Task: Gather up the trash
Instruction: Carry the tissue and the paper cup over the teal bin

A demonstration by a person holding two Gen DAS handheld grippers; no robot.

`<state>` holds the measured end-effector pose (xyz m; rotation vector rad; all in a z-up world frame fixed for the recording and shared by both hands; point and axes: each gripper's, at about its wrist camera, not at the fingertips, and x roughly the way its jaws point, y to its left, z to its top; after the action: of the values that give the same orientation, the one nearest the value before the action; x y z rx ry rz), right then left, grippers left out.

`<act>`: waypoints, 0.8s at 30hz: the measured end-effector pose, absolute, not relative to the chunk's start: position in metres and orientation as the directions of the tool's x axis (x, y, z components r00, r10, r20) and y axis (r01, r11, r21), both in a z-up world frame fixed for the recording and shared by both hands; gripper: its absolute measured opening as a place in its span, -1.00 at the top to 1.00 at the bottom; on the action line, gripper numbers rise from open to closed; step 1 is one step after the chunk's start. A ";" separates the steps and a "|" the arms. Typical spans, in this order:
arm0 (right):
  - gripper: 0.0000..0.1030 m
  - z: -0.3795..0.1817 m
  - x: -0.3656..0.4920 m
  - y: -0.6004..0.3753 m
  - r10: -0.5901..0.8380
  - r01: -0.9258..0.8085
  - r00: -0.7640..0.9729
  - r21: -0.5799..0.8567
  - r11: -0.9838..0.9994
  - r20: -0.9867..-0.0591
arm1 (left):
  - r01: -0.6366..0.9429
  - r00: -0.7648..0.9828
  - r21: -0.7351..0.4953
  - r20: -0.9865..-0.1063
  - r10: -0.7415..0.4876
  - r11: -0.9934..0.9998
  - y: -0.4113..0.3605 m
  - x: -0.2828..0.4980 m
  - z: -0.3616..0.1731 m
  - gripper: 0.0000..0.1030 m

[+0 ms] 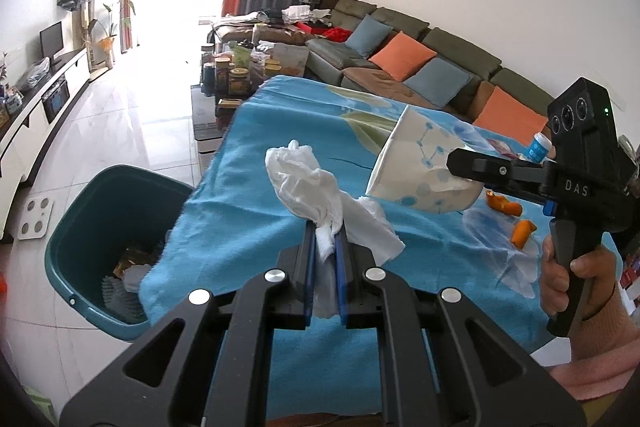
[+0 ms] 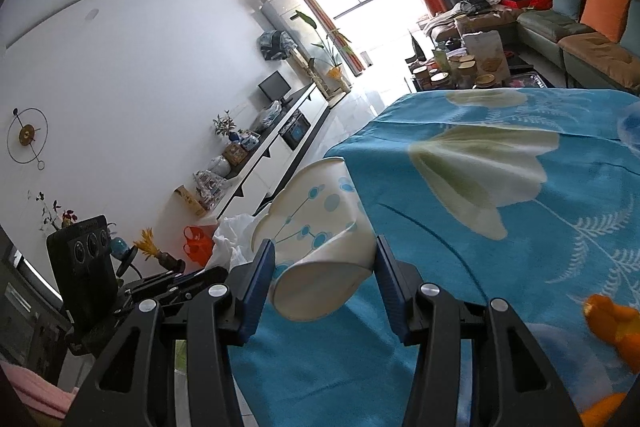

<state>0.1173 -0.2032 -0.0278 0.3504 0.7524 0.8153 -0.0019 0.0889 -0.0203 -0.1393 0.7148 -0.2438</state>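
1. In the left wrist view, the left gripper (image 1: pixel 324 247) sits at lower centre with its blue-padded fingers (image 1: pixel 308 267) squeezed nearly together on a crumpled white tissue (image 1: pixel 316 187), which billows up and out above the tips.
2. Below and to the left of the tissue, at the lower left of that frame, stands a teal trash bin (image 1: pixel 80 227) on the tiled floor, with some scraps already inside it.
3. At the right of the same frame, a hand (image 1: pixel 576 279) holds the right gripper (image 2: pixel 324 267), which grips a paper cup (image 1: pixel 420 163) tilted on its side above the blue tablecloth (image 1: pixel 260 187).
4. In the right wrist view, the right gripper's fingers stand about half apart, pads pressed on the cup's dented base end at lower centre.
5. Orange peel pieces (image 1: pixel 520 227) lie on the cloth at the right of the left wrist view, beside a clear plastic wrapper (image 1: pixel 496 239).
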 end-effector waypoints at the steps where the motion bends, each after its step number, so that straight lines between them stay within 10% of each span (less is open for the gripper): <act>1: 0.07 -0.028 0.118 -0.201 0.763 -0.529 0.447 0.550 0.646 -0.467 | 0.168 0.731 -0.209 -0.629 -0.264 0.963 0.091 -0.002 -0.020 0.82; 24: 0.07 -0.026 0.134 -0.120 0.804 -0.625 0.331 0.524 0.578 -0.493 | 0.021 0.769 -0.194 -0.623 -0.140 0.981 0.151 -0.010 -0.015 0.82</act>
<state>0.1343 -0.1201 -0.0257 0.2579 0.7960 0.9479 -0.0104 0.1512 -0.0151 -0.1803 0.6886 -0.0882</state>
